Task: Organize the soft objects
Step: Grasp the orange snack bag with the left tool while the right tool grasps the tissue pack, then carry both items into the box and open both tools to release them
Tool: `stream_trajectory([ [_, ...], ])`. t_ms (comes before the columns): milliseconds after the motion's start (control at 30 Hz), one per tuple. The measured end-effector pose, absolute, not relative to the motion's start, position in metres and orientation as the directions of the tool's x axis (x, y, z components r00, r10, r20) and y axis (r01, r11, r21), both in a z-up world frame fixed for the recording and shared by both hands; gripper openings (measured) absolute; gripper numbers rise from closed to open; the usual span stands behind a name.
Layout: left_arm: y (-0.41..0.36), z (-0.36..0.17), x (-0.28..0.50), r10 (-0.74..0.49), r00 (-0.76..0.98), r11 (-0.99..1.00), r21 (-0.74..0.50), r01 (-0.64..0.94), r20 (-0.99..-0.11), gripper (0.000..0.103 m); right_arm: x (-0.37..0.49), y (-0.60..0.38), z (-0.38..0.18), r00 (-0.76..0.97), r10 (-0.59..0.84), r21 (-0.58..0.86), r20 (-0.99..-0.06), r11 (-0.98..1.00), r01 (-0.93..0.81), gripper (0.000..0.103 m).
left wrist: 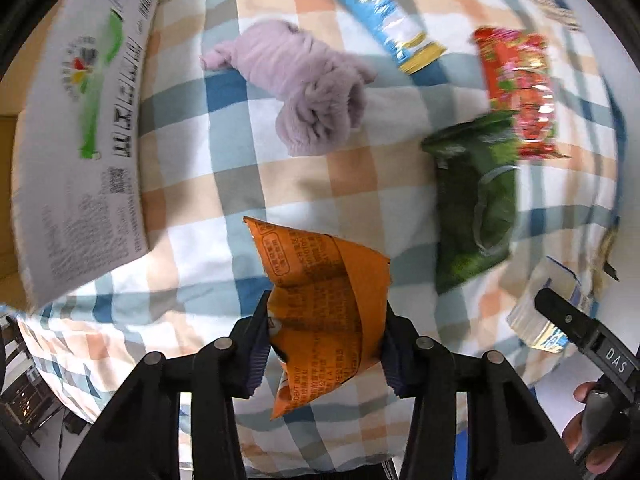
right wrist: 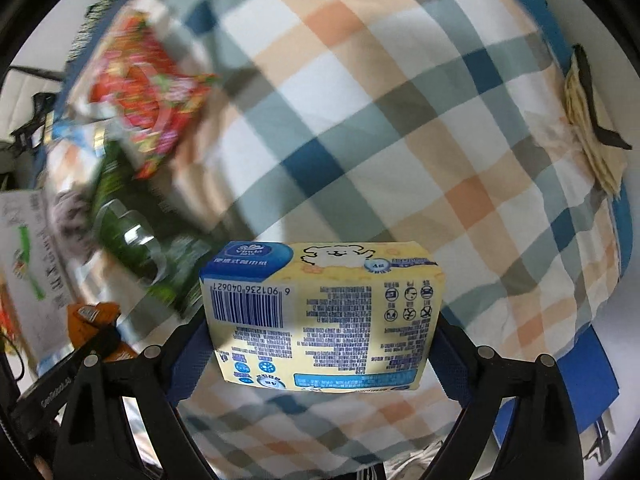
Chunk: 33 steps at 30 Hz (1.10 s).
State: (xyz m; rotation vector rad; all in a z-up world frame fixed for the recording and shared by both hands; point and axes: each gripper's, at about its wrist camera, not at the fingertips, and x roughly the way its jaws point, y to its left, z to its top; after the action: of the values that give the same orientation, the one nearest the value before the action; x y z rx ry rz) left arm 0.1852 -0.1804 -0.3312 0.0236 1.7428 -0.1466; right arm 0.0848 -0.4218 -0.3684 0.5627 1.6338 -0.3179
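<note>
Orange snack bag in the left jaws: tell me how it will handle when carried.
The orange snack bag looks floppy: it creases and folds between the left gripper jaws. Probably light, since its free end stands up unsupported. The film may be slippery, so it could slide out.

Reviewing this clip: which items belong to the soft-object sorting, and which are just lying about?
In the job: orange snack bag in left gripper; tissue pack in right gripper; purple cloth; green bag; red bag; blue packet.
Lying about: cardboard box; checked cloth.
</note>
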Motion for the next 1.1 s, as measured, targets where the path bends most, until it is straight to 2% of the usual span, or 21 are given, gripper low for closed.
stream_trajectory([
  [200, -0.163, -0.249, 0.166, -0.13, -0.054, 0.984, -0.135, 0.113, -0.99, 0.043, 0.064, -0.38, -0.317, 0.006, 0.205, 0.188, -0.979, 0.882, 0.432, 0.096],
  [333, -0.117, -0.196, 0.164, -0.172, 0.045, 0.981, -0.167, 0.103, -0.984, 0.043, 0.098, -0.343, -0.271, 0.061, 0.239, 0.245, -0.969, 0.907, 0.343, 0.096],
  [633, 0.008, -0.137, 0.19, -0.199, 0.195, 0.98, -0.194, 0.046, -0.96, 0.043, 0.161, -0.219, -0.177, 0.167, 0.311, 0.33, -0.936, 0.939, 0.101, 0.096],
  [867, 0.099, -0.155, 0.249, -0.176, 0.195, 0.981, -0.19, -0.051, -0.965, 0.043, 0.224, -0.103, -0.153, 0.191, 0.316, 0.319, -0.929, 0.948, -0.019, 0.096],
  [1100, 0.156, -0.227, 0.315, -0.242, 0.06, 0.958, -0.248, -0.145, -0.969, 0.043, 0.295, -0.026, -0.202, 0.138, 0.251, 0.252, -0.958, 0.968, -0.009, 0.096],
])
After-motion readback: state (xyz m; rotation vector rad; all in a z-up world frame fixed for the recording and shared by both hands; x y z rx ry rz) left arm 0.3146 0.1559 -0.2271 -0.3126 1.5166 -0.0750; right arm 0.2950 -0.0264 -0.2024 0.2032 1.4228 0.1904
